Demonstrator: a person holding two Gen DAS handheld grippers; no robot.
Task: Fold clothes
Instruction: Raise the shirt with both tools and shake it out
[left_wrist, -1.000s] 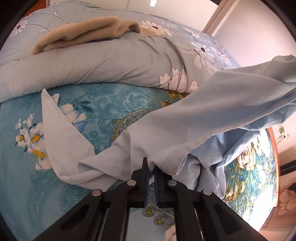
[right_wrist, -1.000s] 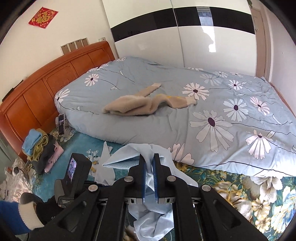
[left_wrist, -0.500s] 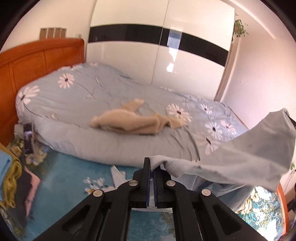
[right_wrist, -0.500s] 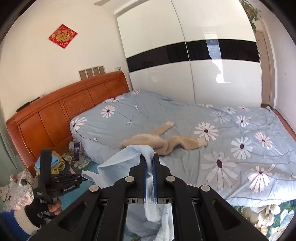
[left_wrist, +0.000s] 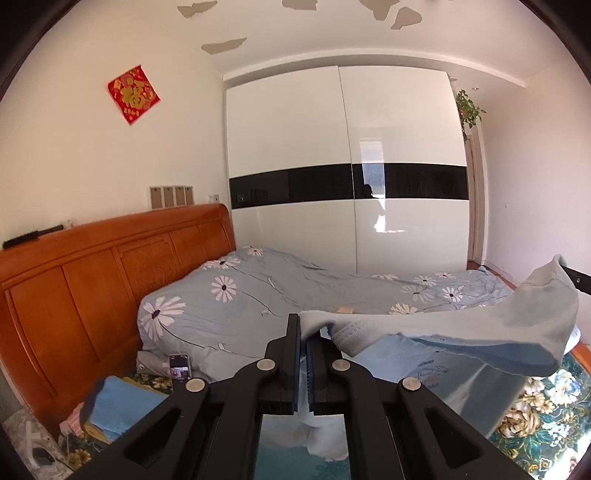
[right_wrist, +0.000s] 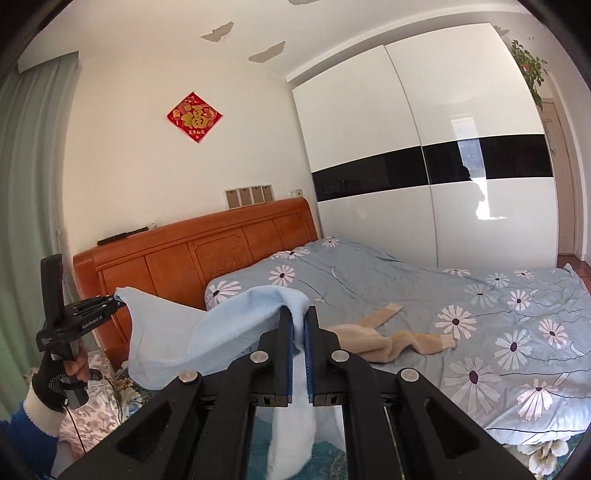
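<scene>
Stretching light blue garment (right_wrist: 207, 332) above bed (right_wrist: 406, 295): left gripper (left_wrist: 303, 332) clenched on one edge, right gripper (right_wrist: 298, 325) clenched on other; tan garment (right_wrist: 388, 338) lying on floral duvet.

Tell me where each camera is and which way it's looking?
Left wrist view: on the left tongs, facing the bed and wardrobe; shows only the tongs, shut on the blue shirt.
Right wrist view: on the right tongs, facing the same way; shows the gloved left hand.
Both share the shirt, bed, wardrobe.
</scene>
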